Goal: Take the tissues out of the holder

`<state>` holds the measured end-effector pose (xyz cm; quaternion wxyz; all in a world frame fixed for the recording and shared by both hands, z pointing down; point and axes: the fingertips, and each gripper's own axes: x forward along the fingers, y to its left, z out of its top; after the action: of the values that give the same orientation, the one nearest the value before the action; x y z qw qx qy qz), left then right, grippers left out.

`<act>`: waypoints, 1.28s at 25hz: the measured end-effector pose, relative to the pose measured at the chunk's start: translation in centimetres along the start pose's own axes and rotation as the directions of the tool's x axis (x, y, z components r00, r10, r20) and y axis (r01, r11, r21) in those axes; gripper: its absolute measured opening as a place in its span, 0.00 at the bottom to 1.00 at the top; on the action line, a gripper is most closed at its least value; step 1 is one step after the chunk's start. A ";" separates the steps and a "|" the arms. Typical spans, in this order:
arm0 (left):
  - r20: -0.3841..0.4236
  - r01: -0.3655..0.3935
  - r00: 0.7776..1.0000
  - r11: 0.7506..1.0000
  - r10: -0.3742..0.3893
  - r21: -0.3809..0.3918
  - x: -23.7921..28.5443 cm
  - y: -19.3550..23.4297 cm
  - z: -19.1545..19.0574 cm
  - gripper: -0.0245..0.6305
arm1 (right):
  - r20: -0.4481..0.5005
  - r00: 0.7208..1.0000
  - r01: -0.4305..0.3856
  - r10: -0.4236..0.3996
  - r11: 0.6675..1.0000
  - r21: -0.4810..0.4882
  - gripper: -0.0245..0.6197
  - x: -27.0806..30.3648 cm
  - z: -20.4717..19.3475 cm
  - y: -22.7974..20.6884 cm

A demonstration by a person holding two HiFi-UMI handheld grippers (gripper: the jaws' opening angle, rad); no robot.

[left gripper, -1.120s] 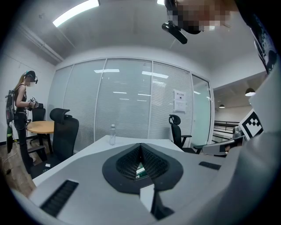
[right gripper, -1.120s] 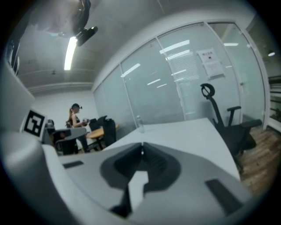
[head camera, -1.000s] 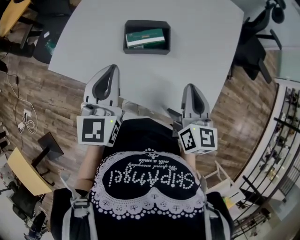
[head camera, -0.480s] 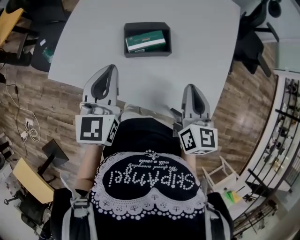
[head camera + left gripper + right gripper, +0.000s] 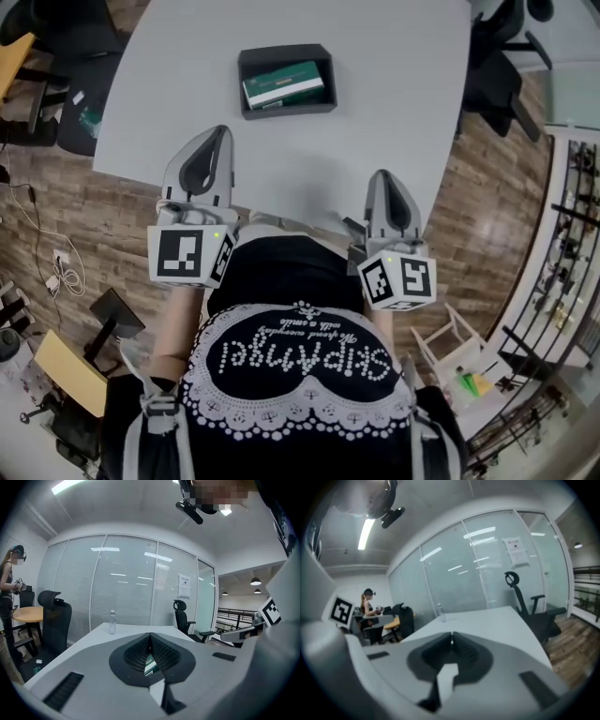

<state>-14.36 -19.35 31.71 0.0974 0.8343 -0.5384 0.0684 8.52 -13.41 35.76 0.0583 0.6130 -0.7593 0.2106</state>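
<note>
A dark grey holder sits toward the far side of the pale grey table, with a green tissue pack lying flat inside it. My left gripper hovers over the table's near edge, short of the holder and a little to its left, jaws shut and empty. In the left gripper view the jaws meet, and the green pack peeks through the gap below the tips. My right gripper hangs at the near edge further right, also shut and empty.
A clear water bottle stands at the table's far end. Black office chairs ring the table, and one stands by the glass wall. A person stands at another table to the left. Wood floor and cables lie below.
My left gripper has edged slightly forward over the table edge. The right gripper has held still. The holder has shifted a little left in the head view as the head moved.
</note>
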 end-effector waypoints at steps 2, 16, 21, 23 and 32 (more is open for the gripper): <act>-0.007 0.009 1.000 1.000 -0.009 0.004 0.6 0.1 0.0 0.07 | 0.001 1.000 0.010 -0.010 1.000 0.003 0.09 0.0 0.1 -0.3; -0.191 0.251 0.957 0.951 -0.217 0.181 9.4 -0.5 -2.6 0.24 | 0.001 0.993 0.116 -0.117 0.993 0.033 0.09 -0.5 0.5 -3.2; -0.315 0.355 0.909 0.903 -0.273 0.244 13.1 -1.2 -5.4 0.30 | -0.009 0.987 0.160 -0.159 0.986 0.052 0.09 -0.7 0.0 -4.1; -0.358 0.398 0.884 0.884 -0.299 0.244 14.2 -1.7 -6.5 0.30 | -0.013 0.984 0.175 -0.175 0.983 0.059 0.09 -0.9 -0.1 -4.4; -0.597 0.568 0.720 0.794 -0.353 0.216 17.3 -3.7 -13.1 0.50 | -0.036 0.974 0.227 -0.224 0.970 0.086 0.09 -1.6 -0.9 -5.2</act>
<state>-4.04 -30.09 47.89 0.0898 0.8933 -0.2359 0.3719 13.65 -12.44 37.36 0.0641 0.6945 -0.6737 0.2443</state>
